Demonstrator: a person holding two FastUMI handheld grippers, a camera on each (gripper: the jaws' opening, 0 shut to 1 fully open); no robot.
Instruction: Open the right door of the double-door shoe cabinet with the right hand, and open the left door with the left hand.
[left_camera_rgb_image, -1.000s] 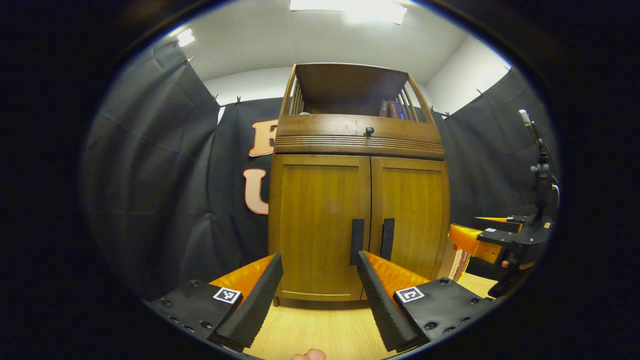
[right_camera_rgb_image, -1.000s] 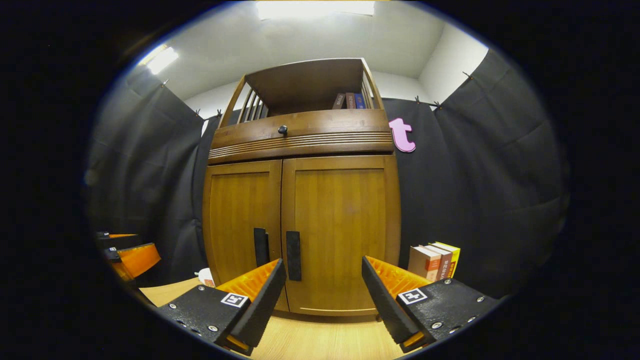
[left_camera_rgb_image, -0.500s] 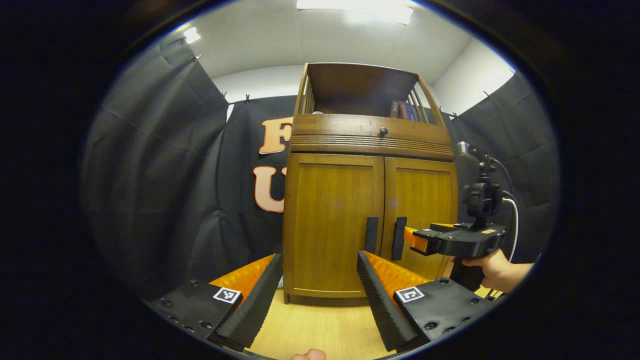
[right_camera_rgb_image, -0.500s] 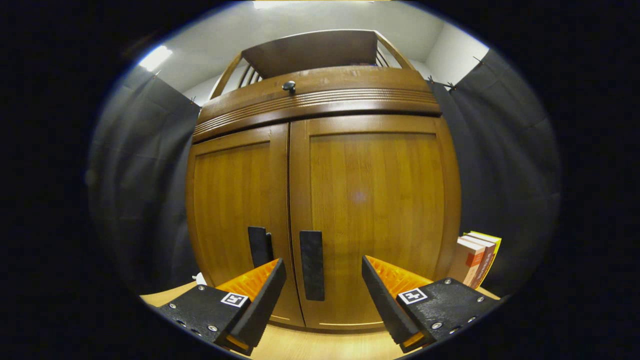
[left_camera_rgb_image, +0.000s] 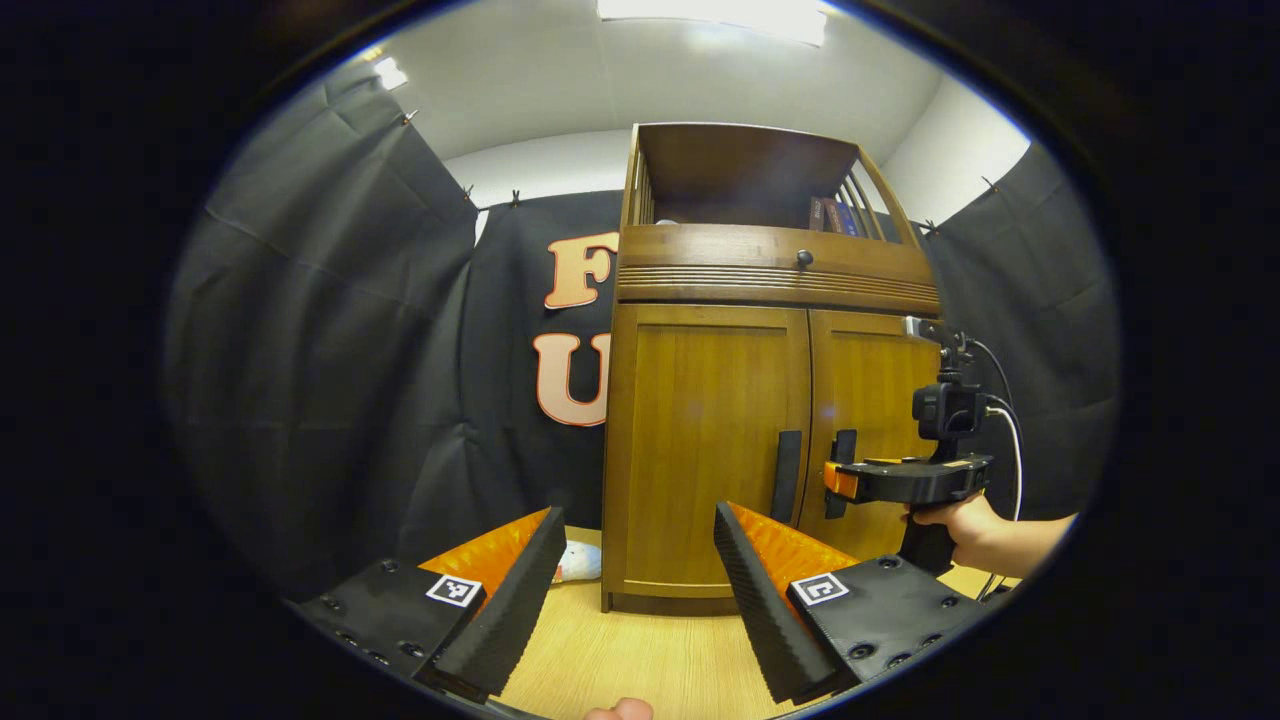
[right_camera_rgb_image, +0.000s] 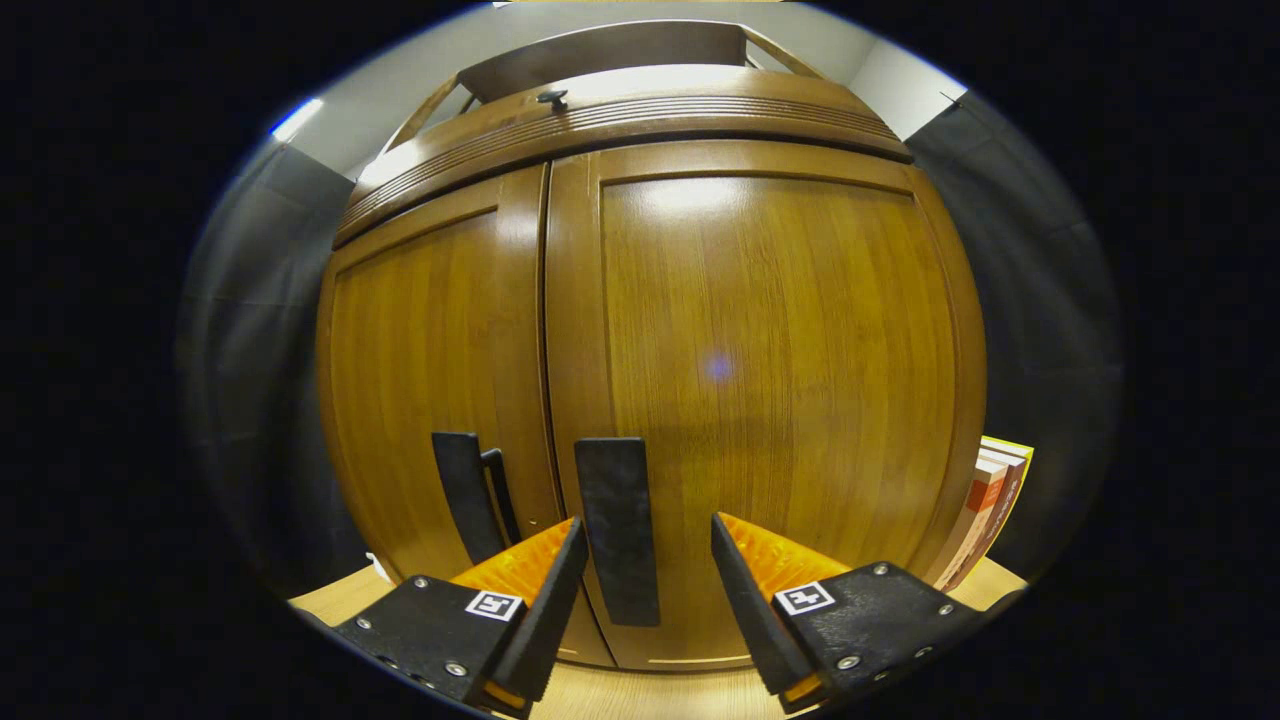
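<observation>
The brown wooden double-door shoe cabinet (right_camera_rgb_image: 720, 330) stands on the pale wood-grain counter (left_camera_rgb_image: 640, 660), both doors shut, each carrying a flat black vertical bar handle beside the centre seam. In the right gripper view the right door's handle (right_camera_rgb_image: 617, 530) rises directly ahead of the right gripper (right_camera_rgb_image: 640, 590), its long axis upright and its lower part sitting in the gap between the two orange-and-black fingers, a little nearer the left-side finger; I cannot tell whether either pad touches it yet. That gripper is spread wide, wider than the bar, and grips nothing. The left door's handle (right_camera_rgb_image: 460, 495) stands just beside, across the seam. From the left gripper view the same right gripper (left_camera_rgb_image: 835, 480), held by a hand (left_camera_rgb_image: 960, 530), reaches level at the right-hand handle (left_camera_rgb_image: 843, 460), so the right hand is plainly the nearer one to its door. The left gripper (left_camera_rgb_image: 640, 590) hangs well back from the cabinet, jaws equally wide and empty, with the left door's handle (left_camera_rgb_image: 787, 475) ahead and off to its right (it would need to swing that way before closing in). The next move probably turns on closing the right fingers across the bar's thin width, then pulling the door outward about its outer-edge hinge. A row of upright books (right_camera_rgb_image: 985, 520) stands just right of the cabinet, and a small pale object (left_camera_rgb_image: 578, 562) lies at its left foot.
</observation>
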